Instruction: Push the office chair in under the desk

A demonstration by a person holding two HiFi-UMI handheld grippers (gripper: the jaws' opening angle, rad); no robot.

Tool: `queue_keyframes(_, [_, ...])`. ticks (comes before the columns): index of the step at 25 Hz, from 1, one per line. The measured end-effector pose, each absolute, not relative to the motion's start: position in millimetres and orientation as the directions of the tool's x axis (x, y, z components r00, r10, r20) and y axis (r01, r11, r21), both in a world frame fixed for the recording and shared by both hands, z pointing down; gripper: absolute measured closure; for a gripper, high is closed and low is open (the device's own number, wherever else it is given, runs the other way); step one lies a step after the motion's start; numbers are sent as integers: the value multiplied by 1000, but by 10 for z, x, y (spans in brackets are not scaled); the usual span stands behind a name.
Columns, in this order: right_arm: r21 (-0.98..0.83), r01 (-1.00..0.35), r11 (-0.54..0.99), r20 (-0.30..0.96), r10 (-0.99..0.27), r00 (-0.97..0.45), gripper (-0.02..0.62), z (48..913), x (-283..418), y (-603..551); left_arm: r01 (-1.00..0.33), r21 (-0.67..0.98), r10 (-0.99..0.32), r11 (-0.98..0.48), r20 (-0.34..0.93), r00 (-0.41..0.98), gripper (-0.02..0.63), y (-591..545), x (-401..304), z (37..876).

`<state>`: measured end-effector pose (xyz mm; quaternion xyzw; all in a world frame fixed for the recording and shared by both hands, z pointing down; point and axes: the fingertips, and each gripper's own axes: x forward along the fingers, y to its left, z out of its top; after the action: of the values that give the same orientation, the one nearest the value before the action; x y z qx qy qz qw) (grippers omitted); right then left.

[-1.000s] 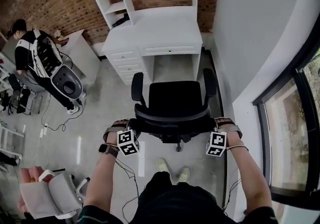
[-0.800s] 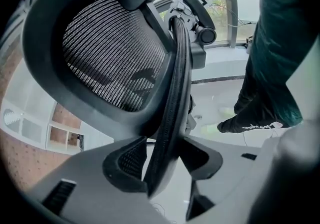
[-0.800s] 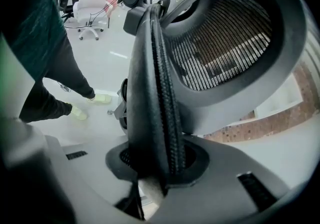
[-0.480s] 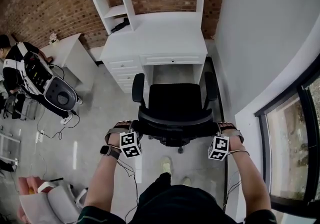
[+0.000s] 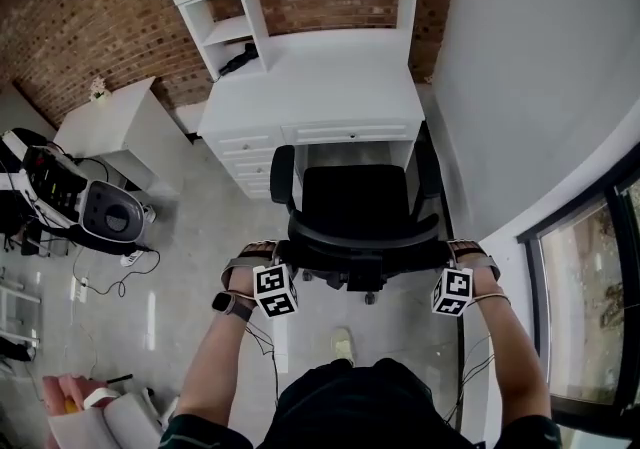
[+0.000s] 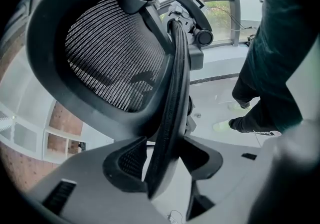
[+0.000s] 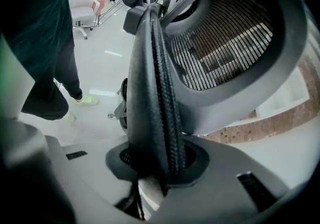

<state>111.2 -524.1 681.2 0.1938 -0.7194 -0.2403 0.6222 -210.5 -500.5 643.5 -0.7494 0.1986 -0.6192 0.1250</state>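
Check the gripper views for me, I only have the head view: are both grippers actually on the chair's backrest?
Observer: Left gripper has the backrest rim between its jaws, pads against it on both sides.
Operator: Right one?
Observer: Right gripper is clamped on the opposite rim, padded edge pinched tight.
Operator: Rim or mesh?
Observer: Rim only; the mesh panel sits clear of both sets of jaws.
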Motion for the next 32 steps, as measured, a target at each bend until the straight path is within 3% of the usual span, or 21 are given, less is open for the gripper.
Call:
queue_keyframes(18, [589,24,808,801,-579,-156,514,6865,996,-6178,-149,-441,-460,-885,877,141,410,-5922,-2218,6475])
queue_keyframes(32, [578,39,815,806,-563,-181,512,6897,1056,-6254,-152,-430,-452,-890,877,164,405,-5939,-2140,6517])
